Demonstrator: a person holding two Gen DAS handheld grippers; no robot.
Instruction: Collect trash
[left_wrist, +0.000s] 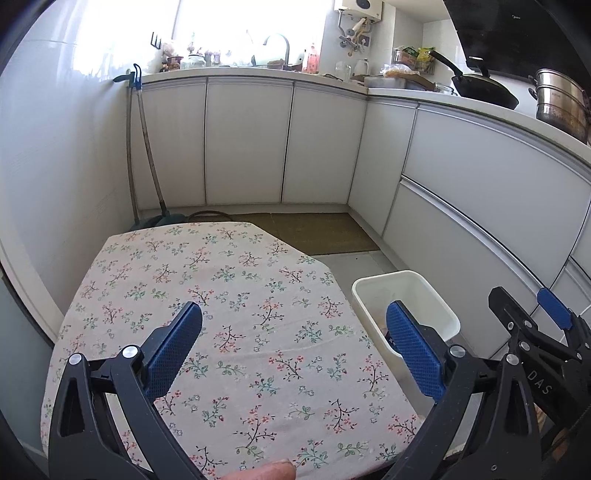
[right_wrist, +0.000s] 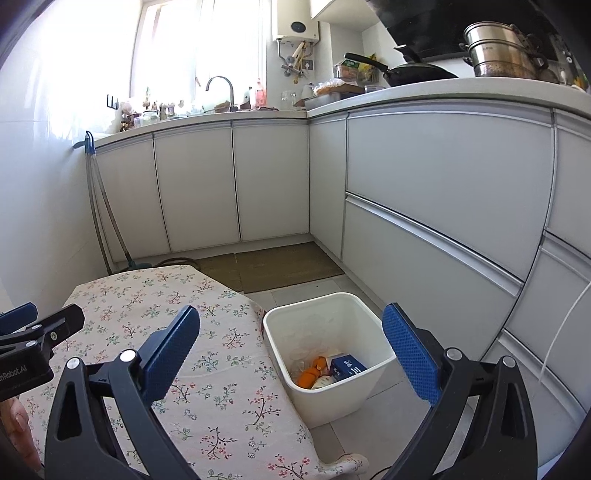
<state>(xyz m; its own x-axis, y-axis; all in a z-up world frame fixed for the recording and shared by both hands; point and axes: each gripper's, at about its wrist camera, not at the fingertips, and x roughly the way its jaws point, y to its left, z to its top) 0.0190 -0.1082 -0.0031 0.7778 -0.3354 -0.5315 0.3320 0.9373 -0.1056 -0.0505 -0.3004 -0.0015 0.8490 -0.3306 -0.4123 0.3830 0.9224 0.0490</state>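
Both grippers, left (left_wrist: 293, 328) & right (right_wrist: 291, 332), spread w/ nothing held; trash (right_wrist: 328, 369) in bin (right_wrist: 373, 317) off table's right edge (right_wrist: 280, 387) looks light, crushable, so pinch mid-body.

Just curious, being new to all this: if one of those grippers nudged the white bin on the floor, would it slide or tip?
The white bin looks like thin plastic with little inside, so probably light and likely to slide on the smooth tile floor. Its upright shape suggests a high push might tip it.
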